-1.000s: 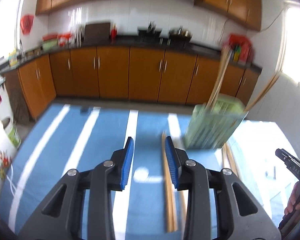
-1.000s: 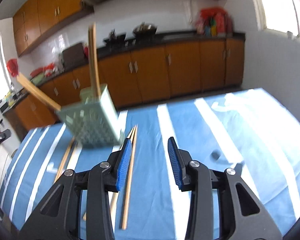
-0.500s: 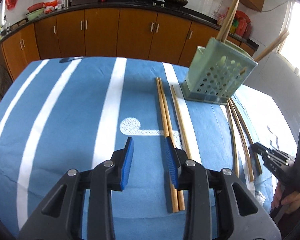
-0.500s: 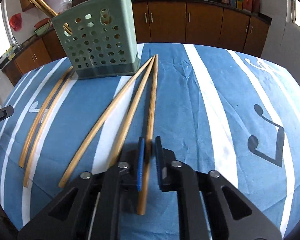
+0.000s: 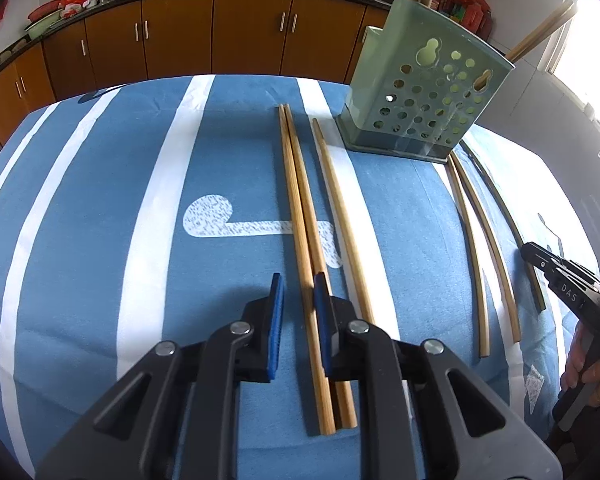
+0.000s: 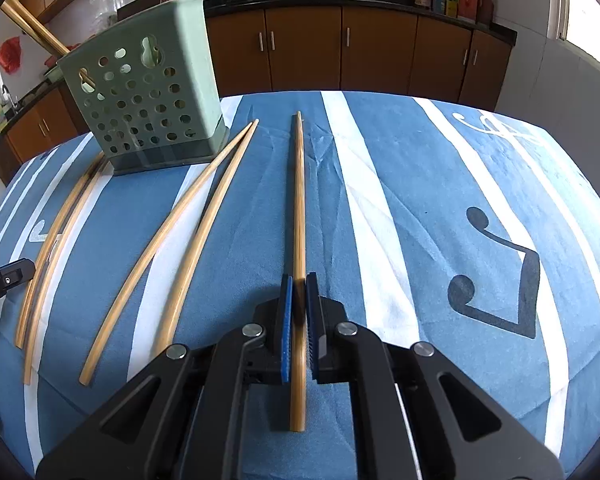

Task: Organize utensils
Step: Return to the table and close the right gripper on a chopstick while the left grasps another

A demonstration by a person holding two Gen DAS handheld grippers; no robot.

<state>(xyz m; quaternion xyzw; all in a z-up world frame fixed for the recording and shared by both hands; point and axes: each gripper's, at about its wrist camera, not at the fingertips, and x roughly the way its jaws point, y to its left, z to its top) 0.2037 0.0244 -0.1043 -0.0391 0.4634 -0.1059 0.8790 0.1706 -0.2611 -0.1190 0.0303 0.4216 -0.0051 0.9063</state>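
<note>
My right gripper [image 6: 299,300] is shut on a single wooden chopstick [image 6: 299,200] that runs straight ahead over the blue striped cloth. My left gripper [image 5: 299,300] hangs low over a pair of chopsticks [image 5: 300,208]. Its jaws are closing with the left stick of the pair between them, and a gap still shows at the left pad. The green perforated holder [image 5: 420,108] [image 6: 148,112] stands at the far side with chopsticks sticking out of its top. In the left wrist view the right gripper [image 5: 534,250] shows at the right edge.
Loose chopsticks lie on the cloth: one [image 5: 340,208] right of the pair, two curved-looking ones [image 5: 480,248] beside the holder, seen again [image 6: 196,216] left of my right gripper. A person's hand [image 5: 592,372] is at the right edge. Brown kitchen cabinets [image 6: 380,48] stand behind the table.
Both grippers have sunk toward the cloth and tilted down. The right jaws closed on the single chopstick. The left jaws narrowed around one stick of the pair.
</note>
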